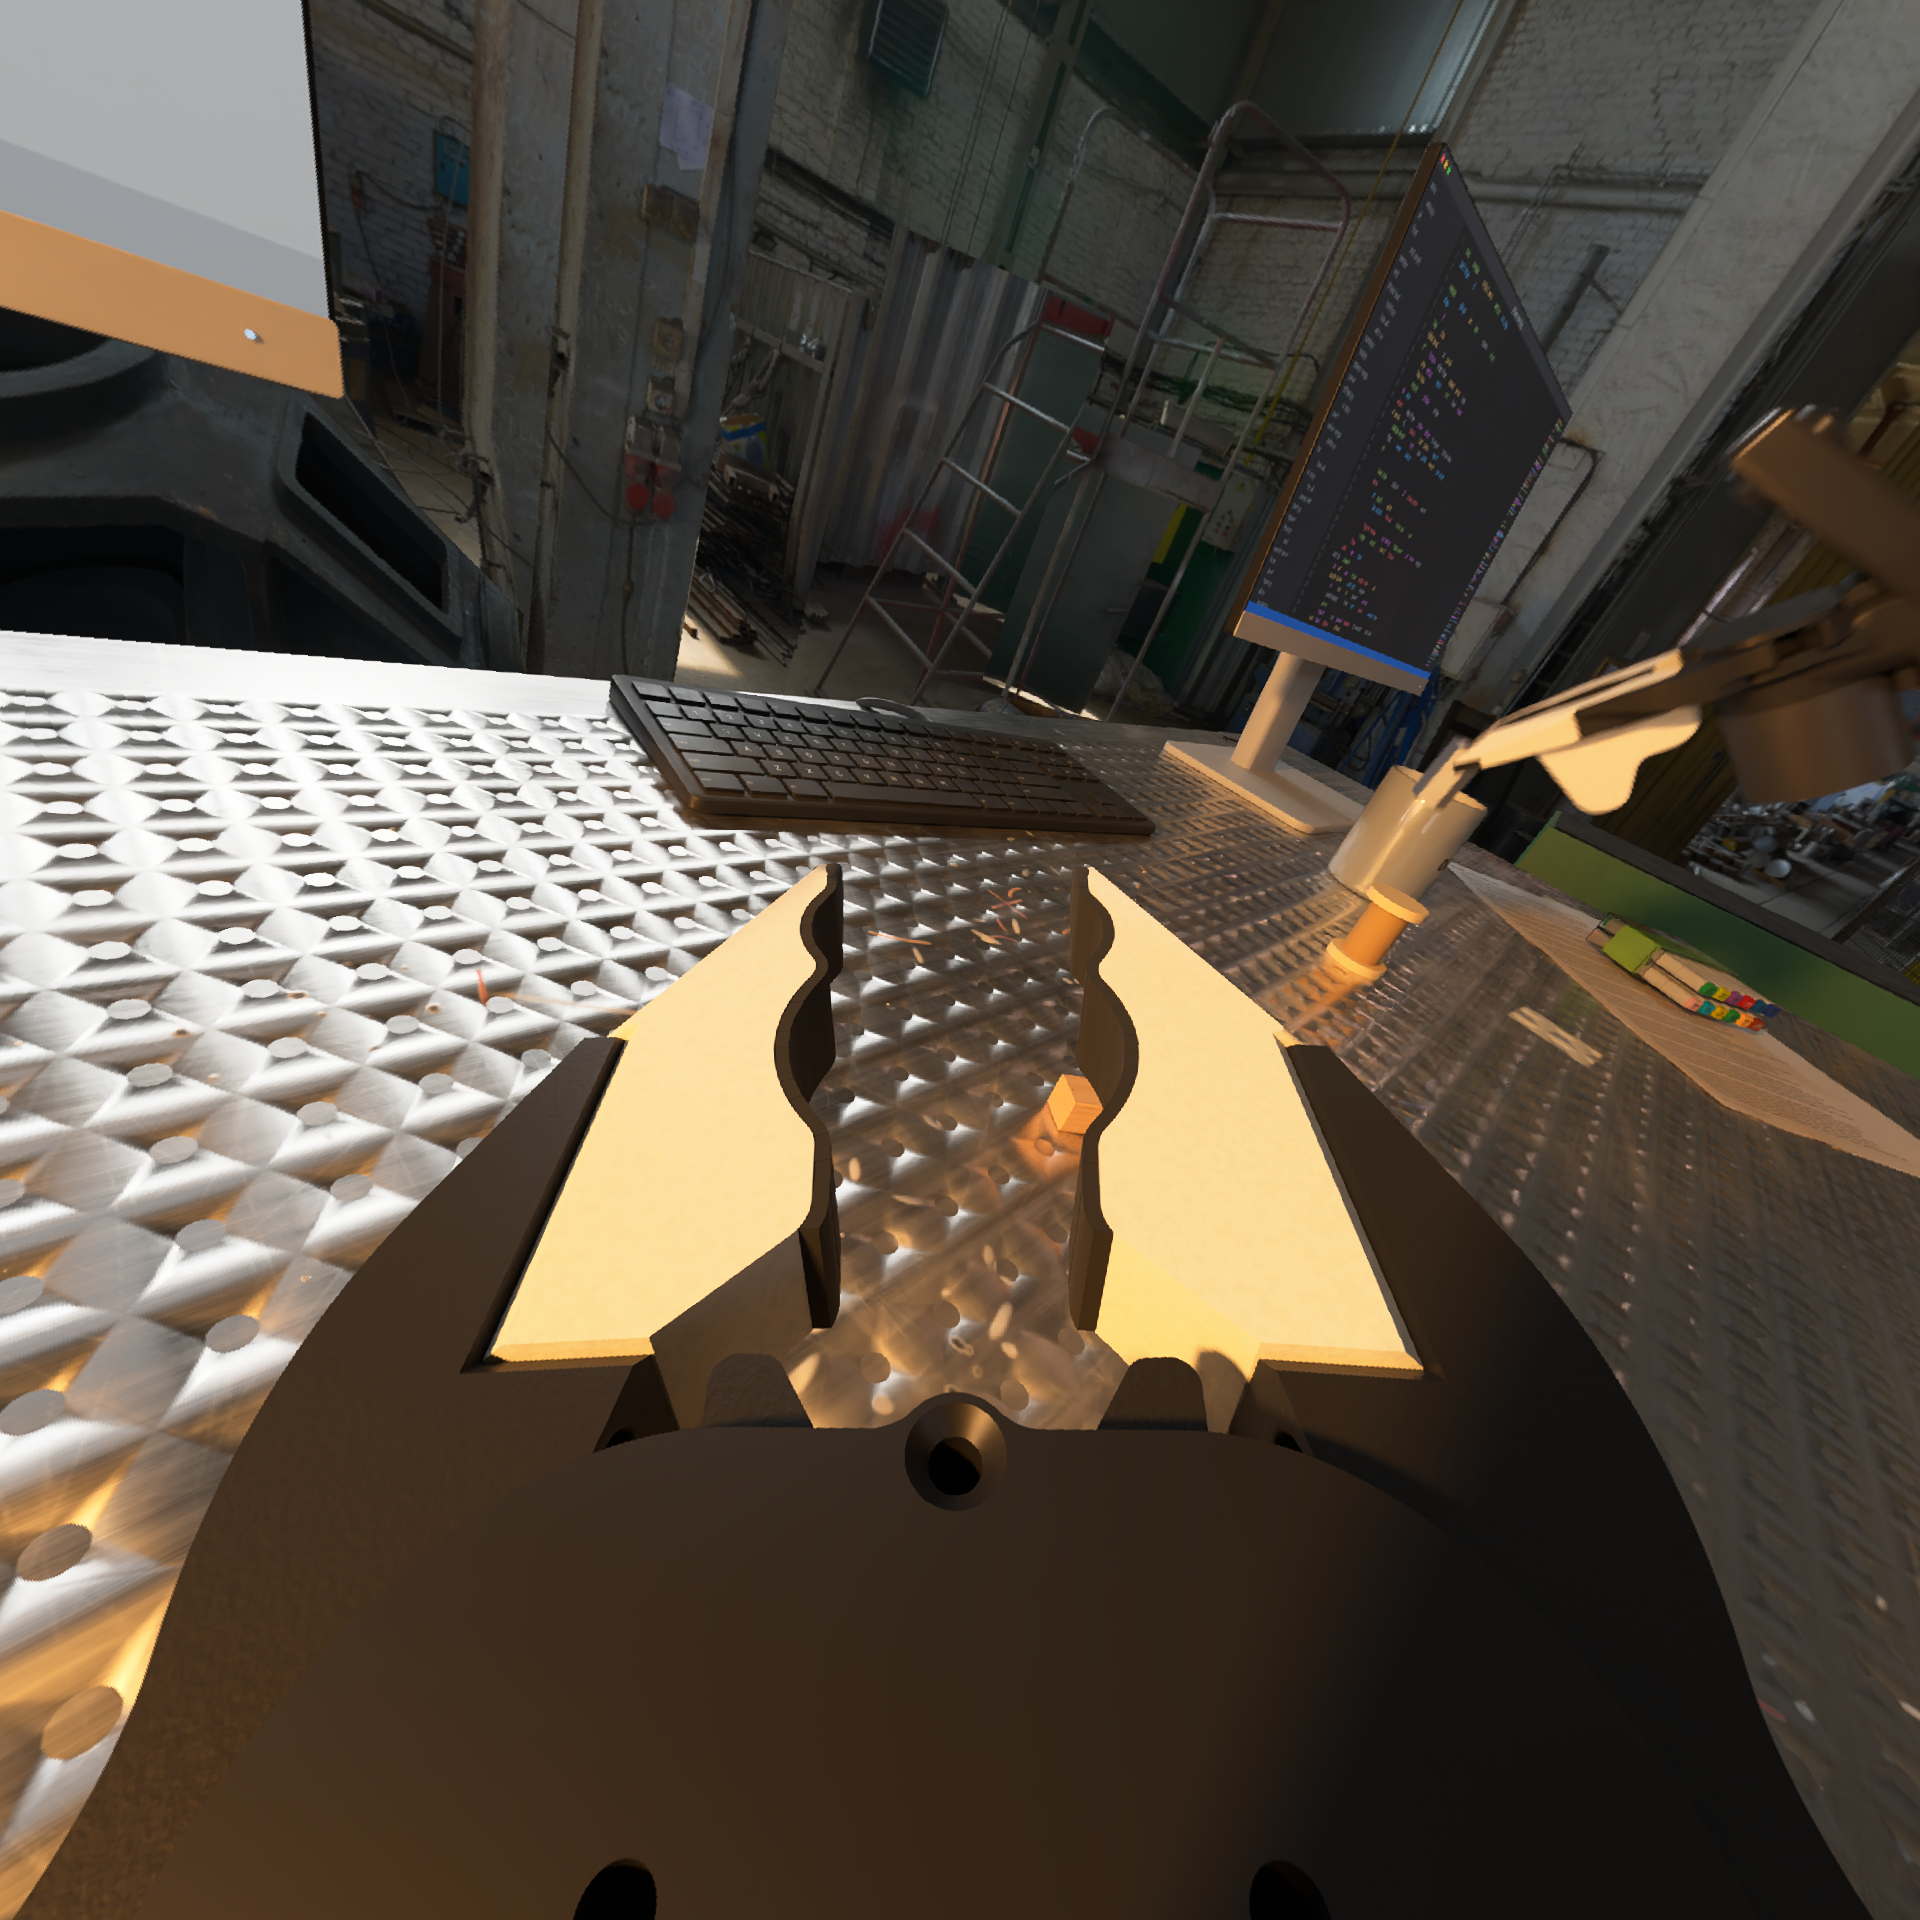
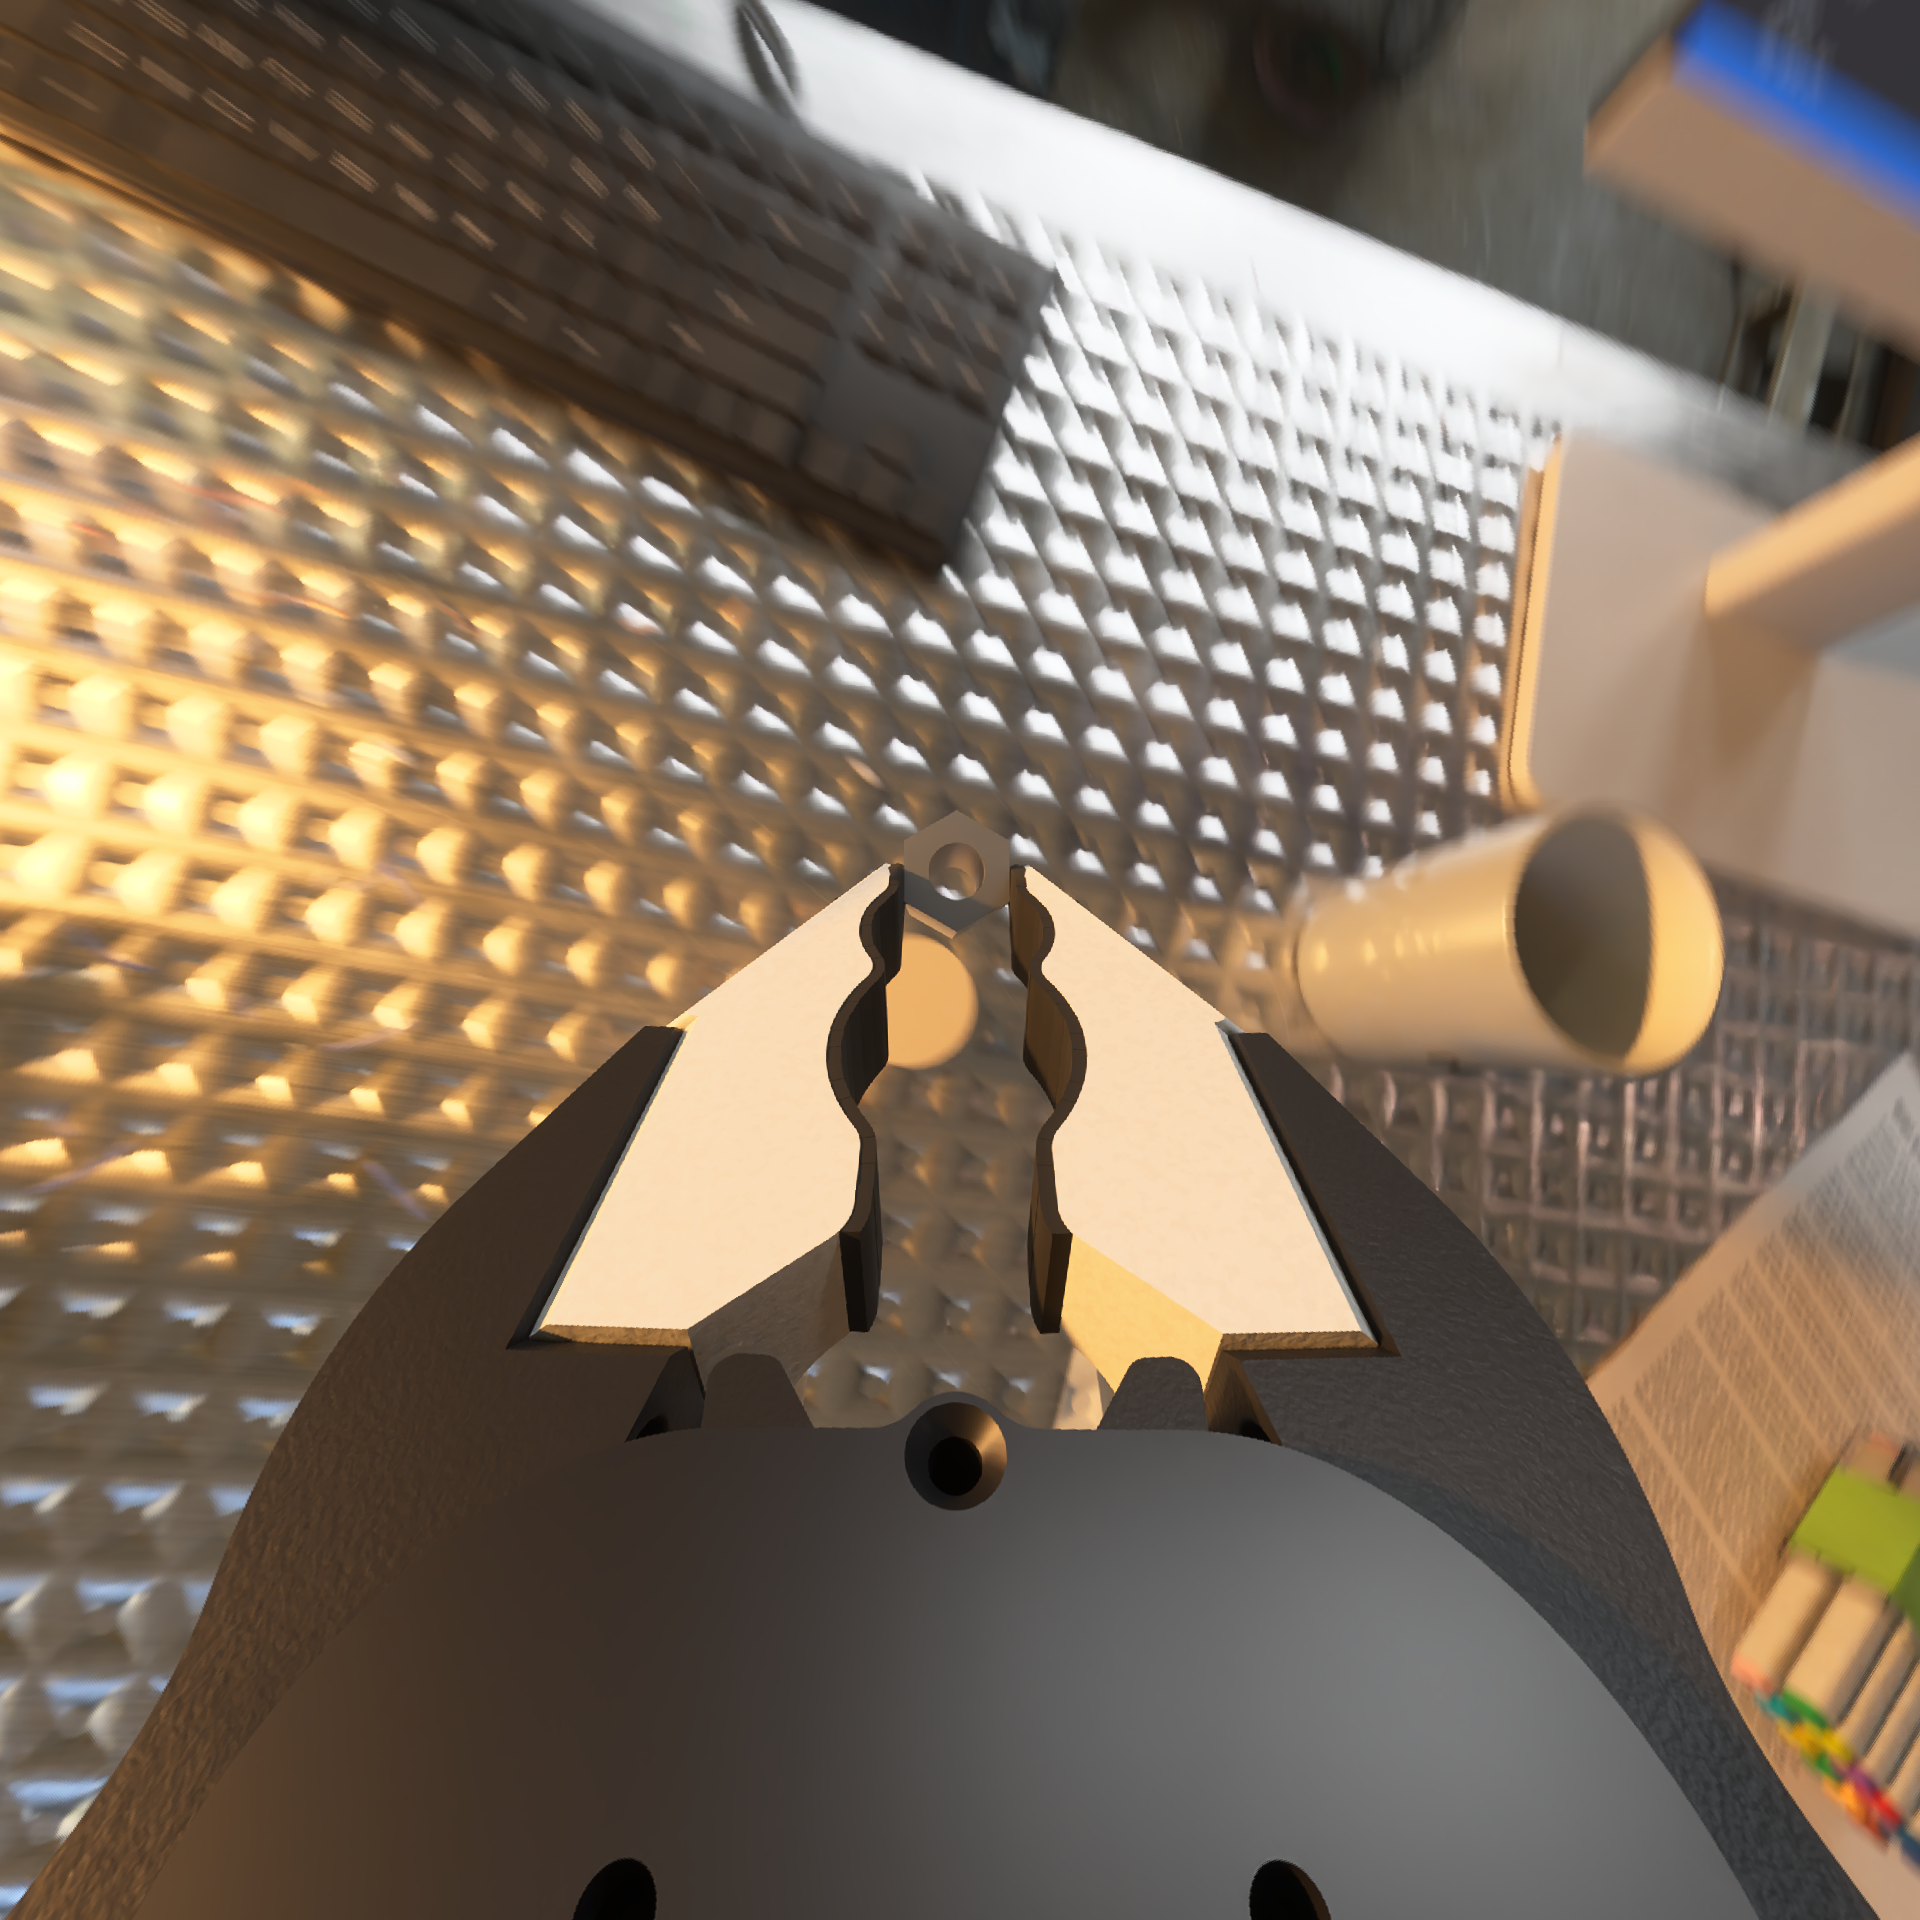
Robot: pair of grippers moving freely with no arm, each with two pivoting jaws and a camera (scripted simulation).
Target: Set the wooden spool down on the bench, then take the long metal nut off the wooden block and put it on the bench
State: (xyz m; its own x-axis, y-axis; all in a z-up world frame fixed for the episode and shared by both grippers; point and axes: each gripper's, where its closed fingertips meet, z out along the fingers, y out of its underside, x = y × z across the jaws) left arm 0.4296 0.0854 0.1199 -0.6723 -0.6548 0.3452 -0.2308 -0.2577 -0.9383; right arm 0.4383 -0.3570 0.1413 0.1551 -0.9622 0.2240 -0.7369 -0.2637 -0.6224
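My left gripper (image 1: 956,878) is open and empty, low over the patterned metal bench (image 1: 312,987). A small wooden block (image 1: 1075,1101) sits on the bench between its fingers, with nothing on top. The wooden spool (image 1: 1371,930) stands on the bench at the right, next to a white cup (image 1: 1403,831). My right gripper (image 1: 1449,774) hovers above them. In the right wrist view its fingertips (image 2: 954,873) are shut on the long metal nut (image 2: 954,862), seen end-on. The spool's round top (image 2: 930,1003) shows below it.
A black keyboard (image 1: 873,764) lies at the back. A monitor (image 1: 1392,436) on a white stand is at the back right. The white cup (image 2: 1507,935) is right of my right gripper. A printed sheet (image 2: 1745,1351) with coloured markers (image 2: 1839,1683) lies at the right edge.
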